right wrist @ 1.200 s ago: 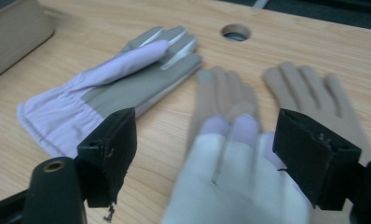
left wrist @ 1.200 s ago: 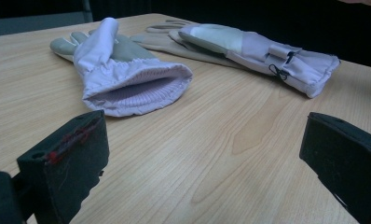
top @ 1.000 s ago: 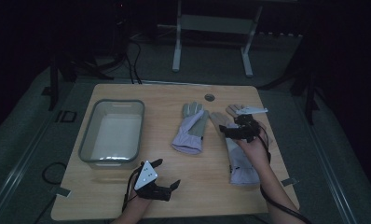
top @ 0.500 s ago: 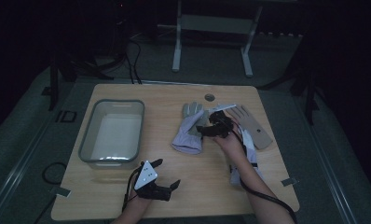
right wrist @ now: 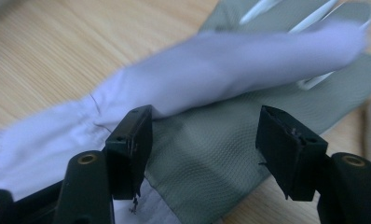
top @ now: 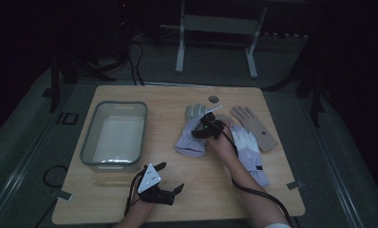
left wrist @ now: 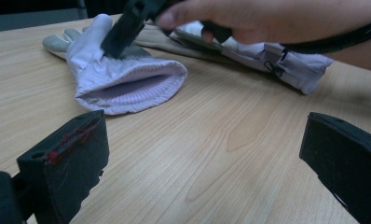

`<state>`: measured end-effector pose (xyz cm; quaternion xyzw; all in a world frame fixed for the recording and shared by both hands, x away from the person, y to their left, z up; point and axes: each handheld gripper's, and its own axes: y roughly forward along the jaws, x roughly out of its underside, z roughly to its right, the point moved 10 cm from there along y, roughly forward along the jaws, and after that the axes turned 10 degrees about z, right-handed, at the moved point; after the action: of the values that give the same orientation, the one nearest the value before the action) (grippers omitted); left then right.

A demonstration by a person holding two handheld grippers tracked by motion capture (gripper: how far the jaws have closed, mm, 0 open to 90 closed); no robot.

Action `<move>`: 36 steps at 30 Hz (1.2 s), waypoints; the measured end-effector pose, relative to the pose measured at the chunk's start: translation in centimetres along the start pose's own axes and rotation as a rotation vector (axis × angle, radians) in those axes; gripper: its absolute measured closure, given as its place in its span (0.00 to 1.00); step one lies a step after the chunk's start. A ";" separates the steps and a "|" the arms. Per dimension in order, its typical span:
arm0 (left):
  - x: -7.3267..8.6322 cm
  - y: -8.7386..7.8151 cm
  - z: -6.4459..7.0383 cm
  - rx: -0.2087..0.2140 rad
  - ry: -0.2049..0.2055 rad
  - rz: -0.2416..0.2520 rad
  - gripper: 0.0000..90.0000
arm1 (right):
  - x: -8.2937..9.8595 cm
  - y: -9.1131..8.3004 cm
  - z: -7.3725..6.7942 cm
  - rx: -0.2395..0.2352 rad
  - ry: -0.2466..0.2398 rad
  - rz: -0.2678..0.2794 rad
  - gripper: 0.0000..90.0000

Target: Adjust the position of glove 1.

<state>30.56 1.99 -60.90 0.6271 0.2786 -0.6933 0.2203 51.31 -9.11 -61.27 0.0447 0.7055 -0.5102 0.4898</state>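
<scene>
Right gripper (top: 202,131): centre of the high view, jaws apart, down on the lavender glove (top: 192,138)
Left gripper (top: 170,185): bottom centre, jaws wide apart, holding nothing
Lavender glove: middle of the table (top: 130,199), right of the grey bin (top: 89,148)

high view dim, dark surround; gripper views brighter; right one motion-blurred

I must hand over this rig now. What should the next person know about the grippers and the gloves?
Right gripper: jaws open, over the palm of the lavender-and-grey glove, nothing gripped yet.
Left gripper: jaws open, holding nothing, near the table's front edge.
A second lavender glove and a tan glove lie to the right.
The clear bin at left holds no glove.
Done: nothing moved. Left: probably grip each glove and put it in the bin.
</scene>
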 end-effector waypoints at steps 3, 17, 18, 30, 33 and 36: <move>0.0 0.0 0.0 0.001 0.003 0.000 0.02 | 0.6 0.7 -0.1 0.012 -0.034 -0.008 0.41; 0.0 0.0 -0.1 -0.002 -0.011 0.003 0.02 | 0.0 -0.2 -0.5 -0.031 -0.042 -0.047 0.98; 0.0 0.0 -0.1 -0.002 -0.011 0.003 0.02 | -0.3 -0.6 -0.5 -0.037 -0.035 -0.030 0.98; 0.0 0.0 -0.1 -0.007 -0.004 0.002 0.02 | -1.4 -6.9 -2.9 -0.098 -0.068 0.110 0.98; 0.0 0.0 -0.1 -0.009 -0.006 0.005 0.02 | -1.1 -8.4 -3.5 -0.113 -0.035 0.160 0.98; 0.0 0.0 -0.1 -0.009 -0.008 0.006 0.02 | -0.2 -9.3 -4.1 -0.102 -0.031 0.176 0.98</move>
<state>30.63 2.03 -60.86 0.6242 0.2790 -0.6938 0.2263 43.52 -10.33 -54.81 0.0738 0.7164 -0.4290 0.5452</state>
